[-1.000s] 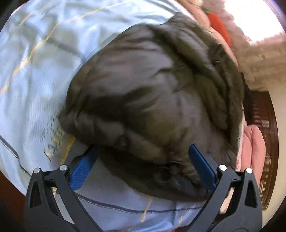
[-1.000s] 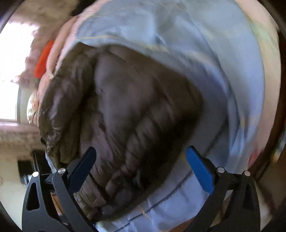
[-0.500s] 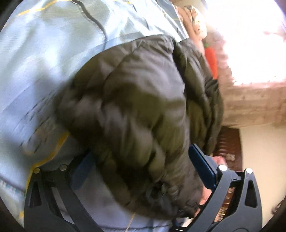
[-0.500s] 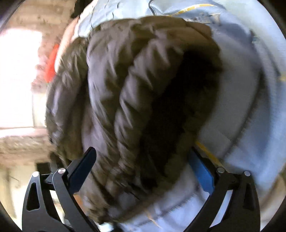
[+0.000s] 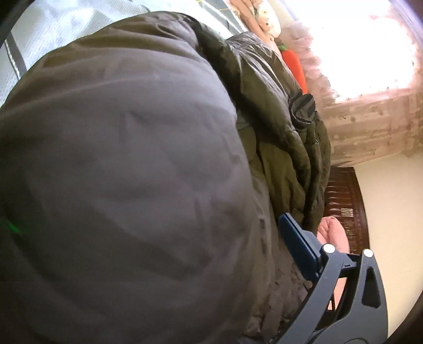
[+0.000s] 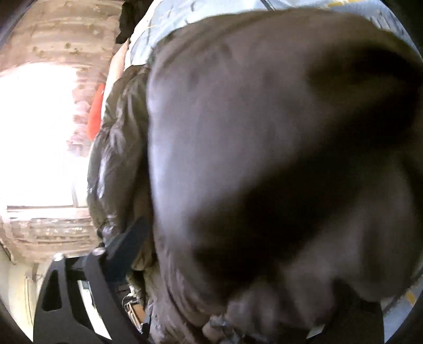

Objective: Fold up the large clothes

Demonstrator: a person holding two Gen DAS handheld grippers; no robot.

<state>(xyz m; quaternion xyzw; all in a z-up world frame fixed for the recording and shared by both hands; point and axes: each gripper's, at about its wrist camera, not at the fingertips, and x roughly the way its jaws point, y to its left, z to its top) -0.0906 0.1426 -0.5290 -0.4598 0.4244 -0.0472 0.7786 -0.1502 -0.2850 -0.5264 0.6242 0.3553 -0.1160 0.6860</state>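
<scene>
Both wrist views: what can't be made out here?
- Left wrist view: the left gripper shows one finger; the jacket hides the other, so its state is unclear.
- Right wrist view: the right gripper likewise; the blurred jacket covers its far finger and most of the bedsheet.

A: Where does the left wrist view look from?
B: Right up against the padded jacket (image 5: pixel 127 185), which fills most of the picture; it faces a bright curtained window (image 5: pixel 364 53) off to its right.
A: And the right wrist view?
B: Equally close to the jacket (image 6: pixel 264 158), window (image 6: pixel 34 132) on its left. Both share the jacket, window and pale blue bedsheet (image 6: pixel 169 23).
</scene>
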